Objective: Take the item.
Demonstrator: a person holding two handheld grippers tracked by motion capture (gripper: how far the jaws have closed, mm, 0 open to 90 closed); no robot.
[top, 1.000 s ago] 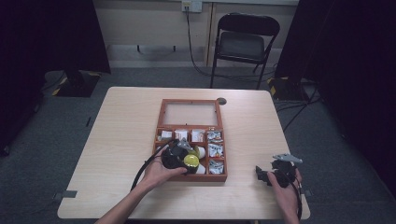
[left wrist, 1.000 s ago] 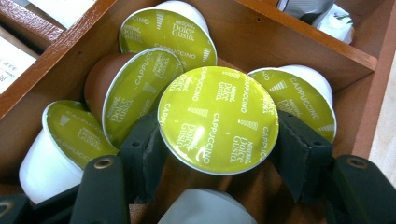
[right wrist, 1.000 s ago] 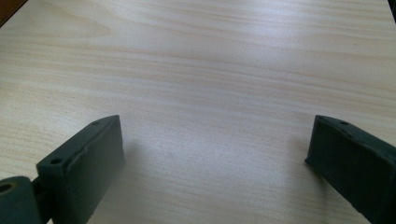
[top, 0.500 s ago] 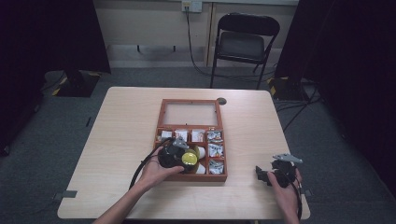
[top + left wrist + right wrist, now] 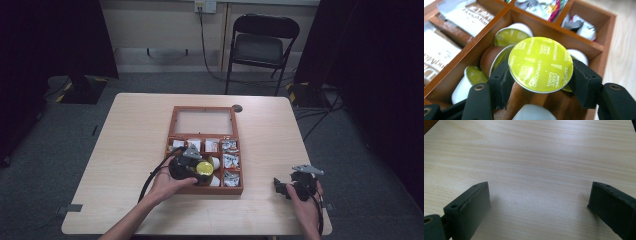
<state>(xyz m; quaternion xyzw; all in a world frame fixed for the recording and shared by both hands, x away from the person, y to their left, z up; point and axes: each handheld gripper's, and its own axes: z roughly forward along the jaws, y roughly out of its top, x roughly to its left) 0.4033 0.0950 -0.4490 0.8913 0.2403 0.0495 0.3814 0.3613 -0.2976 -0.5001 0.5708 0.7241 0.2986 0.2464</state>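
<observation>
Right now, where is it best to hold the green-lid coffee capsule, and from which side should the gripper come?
Probably at the capsule's rim, on two opposite edges of the round foil lid, as the left gripper does. Come from above the wooden box: neighbouring capsules and the dividers crowd its sides, and the lid faces up.

Green-lidded cappuccino capsule (image 5: 540, 64) (lid tilted), above wooden box (image 5: 584, 45)

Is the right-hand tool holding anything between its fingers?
No, the right gripper is open, its two black fingers set wide apart with just bare wooden table between them.
</observation>
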